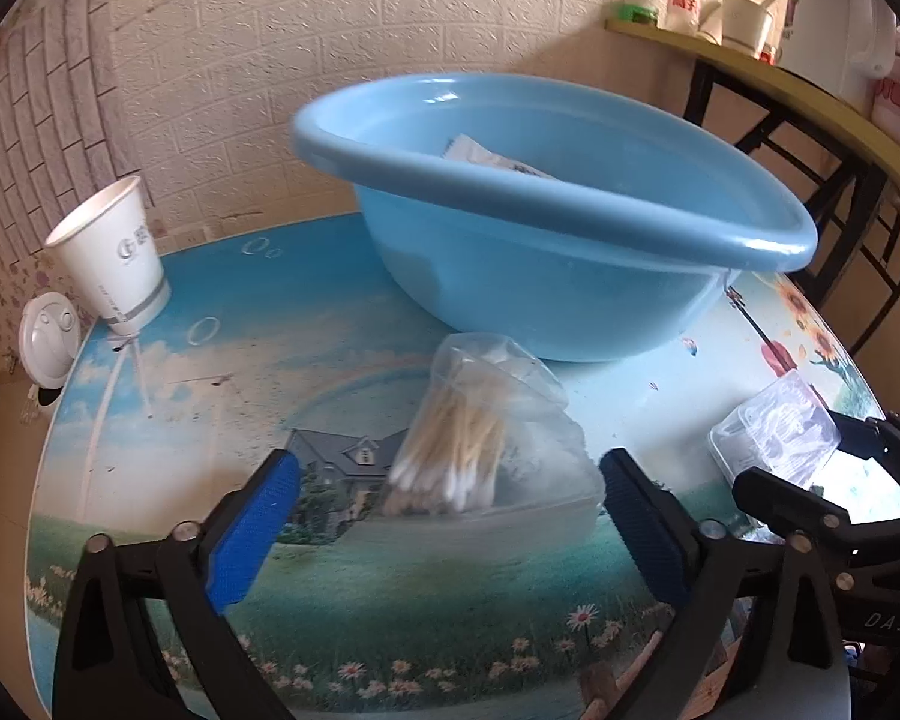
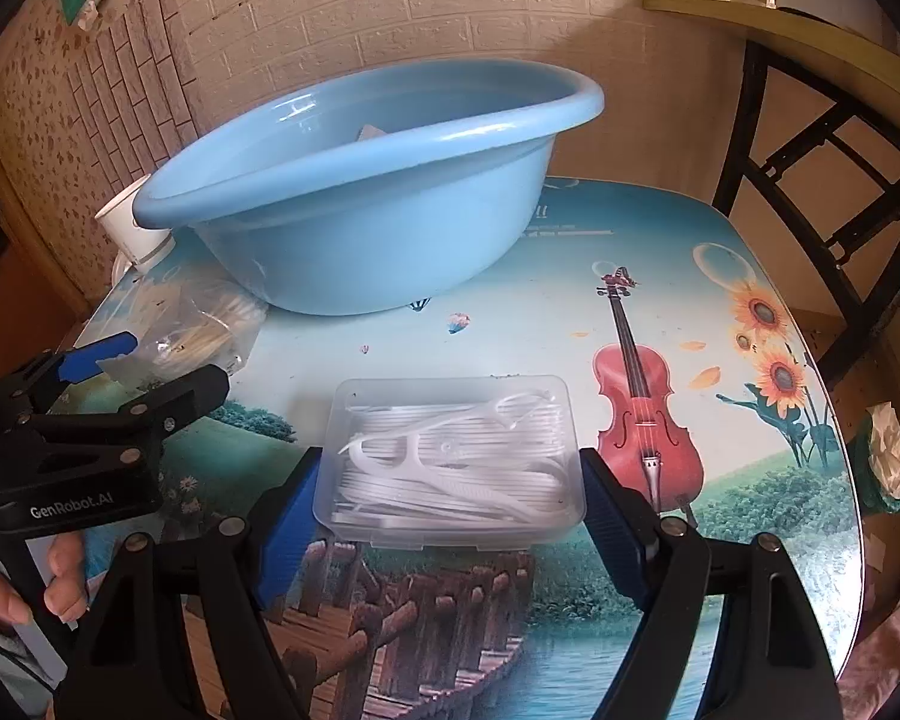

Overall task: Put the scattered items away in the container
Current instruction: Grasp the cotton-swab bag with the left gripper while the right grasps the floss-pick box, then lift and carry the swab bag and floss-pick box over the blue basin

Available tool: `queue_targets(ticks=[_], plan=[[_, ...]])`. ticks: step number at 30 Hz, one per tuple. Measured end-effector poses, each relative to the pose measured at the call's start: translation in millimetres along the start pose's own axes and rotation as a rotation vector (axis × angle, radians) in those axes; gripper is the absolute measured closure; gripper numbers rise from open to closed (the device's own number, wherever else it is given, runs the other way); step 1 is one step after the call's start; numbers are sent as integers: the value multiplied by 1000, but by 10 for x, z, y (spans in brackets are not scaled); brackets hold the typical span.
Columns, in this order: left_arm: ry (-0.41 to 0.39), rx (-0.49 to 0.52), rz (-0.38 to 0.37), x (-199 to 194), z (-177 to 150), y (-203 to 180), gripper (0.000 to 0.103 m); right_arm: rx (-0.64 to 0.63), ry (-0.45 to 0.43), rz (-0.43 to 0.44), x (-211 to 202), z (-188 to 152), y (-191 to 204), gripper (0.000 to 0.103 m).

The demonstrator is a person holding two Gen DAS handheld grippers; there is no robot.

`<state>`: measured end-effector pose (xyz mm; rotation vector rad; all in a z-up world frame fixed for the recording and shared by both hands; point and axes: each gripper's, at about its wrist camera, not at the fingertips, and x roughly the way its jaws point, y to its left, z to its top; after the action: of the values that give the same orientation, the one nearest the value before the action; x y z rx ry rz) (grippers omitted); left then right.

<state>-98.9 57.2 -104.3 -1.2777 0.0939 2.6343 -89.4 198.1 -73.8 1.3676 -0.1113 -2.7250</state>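
Observation:
A light blue basin (image 1: pixel 546 276) stands at the back of the printed table (image 1: pixel 240 312), with a white packet (image 1: pixel 480 153) lying inside it. A clear bag of cotton swabs (image 1: pixel 450 450) lies in front of the basin between the blue pads of my left gripper (image 1: pixel 450 465). The right pad is at the bag's edge and the left pad stands apart from it. In the right wrist view a clear box of floss picks (image 2: pixel 450 456) lies on the table. My right gripper (image 2: pixel 450 462) has a pad against each side of it.
A white paper cup (image 1: pixel 114 258) stands at the table's back left, with a round white device (image 1: pixel 48 336) beyond the edge. A crumpled tissue (image 2: pixel 888 456) sits at the right edge. A yellow shelf (image 1: pixel 750 60) with cups and a black chair (image 2: pixel 810 168) stand to the right.

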Motion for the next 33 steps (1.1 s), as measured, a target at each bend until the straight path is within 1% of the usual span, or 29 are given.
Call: queue_targets(ticks=[1, 2, 6, 7, 8, 9, 11, 17, 24, 28, 31, 33], plan=[[10, 2, -3, 24, 2, -6, 24, -2, -1, -2, 0, -1, -3, 20], [15, 5, -1, 38, 3, -10, 30, -4, -2, -2, 0, -2, -3, 20], [11, -2, 4, 40, -3, 8, 33, -4, -3, -2, 1, 1, -7, 20], [8, -3, 9, 37, -7, 14, 40, -3, -3, -2, 1, 2, -10, 20], [4, -4, 15, 34, -12, 24, 51, -3, -3, -4, 1, 2, -13, 20], [1, -6, 16, 30, -15, 36, 55, -3, -3, -8, 1, 2, -17, 20], [0, -17, 8, 22, -24, 59, 58, -1, -2, -14, 0, 0, -24, 20], [4, -42, 2, -1, -57, 59, 62, 5, 9, -15, -12, -1, -30, 20], [-1, -59, 9, -90, -186, 26, 63, -19, 13, -39, 14, 6, 24, 20], [-3, -59, 22, -18, -84, 33, 62, -41, 10, -62, 70, 18, 91, 14], [-10, -57, 25, -67, -129, 14, 62, -55, -4, -62, 76, 2, 116, 14], [-14, -49, 31, -62, -132, 6, 62, -63, -13, -70, 72, -3, 116, 19]])
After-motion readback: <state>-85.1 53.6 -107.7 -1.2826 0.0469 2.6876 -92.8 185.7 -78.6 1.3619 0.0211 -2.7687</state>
